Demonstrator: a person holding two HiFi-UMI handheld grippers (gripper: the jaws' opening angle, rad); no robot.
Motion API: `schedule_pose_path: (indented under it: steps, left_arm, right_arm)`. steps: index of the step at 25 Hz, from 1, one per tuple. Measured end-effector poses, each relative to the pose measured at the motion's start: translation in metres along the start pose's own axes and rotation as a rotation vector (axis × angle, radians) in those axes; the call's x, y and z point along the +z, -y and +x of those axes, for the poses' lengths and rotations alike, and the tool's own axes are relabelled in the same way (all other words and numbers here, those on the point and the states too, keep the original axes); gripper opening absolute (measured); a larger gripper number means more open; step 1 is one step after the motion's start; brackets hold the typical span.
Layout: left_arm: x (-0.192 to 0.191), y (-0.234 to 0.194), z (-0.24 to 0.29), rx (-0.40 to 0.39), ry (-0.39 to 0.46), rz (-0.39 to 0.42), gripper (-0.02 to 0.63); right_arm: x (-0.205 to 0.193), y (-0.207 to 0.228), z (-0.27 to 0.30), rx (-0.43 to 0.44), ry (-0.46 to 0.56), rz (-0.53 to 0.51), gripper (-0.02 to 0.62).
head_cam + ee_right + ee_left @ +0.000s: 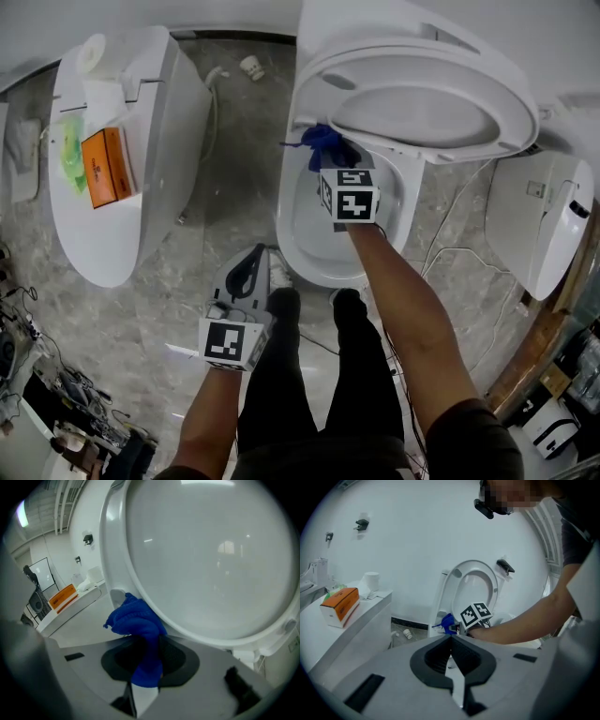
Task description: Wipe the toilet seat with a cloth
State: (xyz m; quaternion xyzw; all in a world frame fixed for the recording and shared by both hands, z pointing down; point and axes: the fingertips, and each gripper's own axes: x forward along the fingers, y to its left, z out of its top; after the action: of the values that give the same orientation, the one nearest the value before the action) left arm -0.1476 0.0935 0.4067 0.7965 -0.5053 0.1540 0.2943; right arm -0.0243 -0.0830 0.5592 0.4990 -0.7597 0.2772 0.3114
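Three white toilets fill the head view over a grey stone floor. The middle toilet, right of centre, stands with its toilet seat raised toward the top of the frame. A closed toilet lies along the left edge, another fixture at the right.

The person's bare arms reach up from the bottom edge. The right gripper, at centre frame over the bowl's rear left rim, has its jaws clamped on a blue cloth. In the right gripper view the cloth bunches out from between the pads, against the lower left edge of the raised seat.

The left gripper hangs lower, left of the bowl's front and clear of it. Its jaws are pressed together with nothing between them, as the left gripper view confirms.

An orange box, a green packet and a paper roll sit on the left-hand toilet at upper left.
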Motion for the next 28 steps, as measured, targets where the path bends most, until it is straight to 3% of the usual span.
schedule_pose_path:
  steps: [9,15,22,28]
  left_arm:
    - [-0.012,0.013,0.013,-0.018,-0.032,-0.045,0.009]
    - [-0.007,0.025,0.025,-0.036,-0.036,-0.028,0.009]
    - [-0.004,0.043,0.038,-0.056,-0.040,0.004,0.009]
    - [-0.001,0.074,0.048,-0.080,-0.045,0.110,0.009]
  right_arm:
    - [-0.018,0.041,-0.013,-0.074,-0.021,-0.032,0.091]
    - [-0.032,0.070,-0.025,-0.137,-0.045,-0.027,0.091]
    - [-0.052,0.138,-0.049,-0.252,-0.057,0.022,0.091]
    - [-0.050,0.168,-0.069,-0.297,-0.008,0.000,0.091]
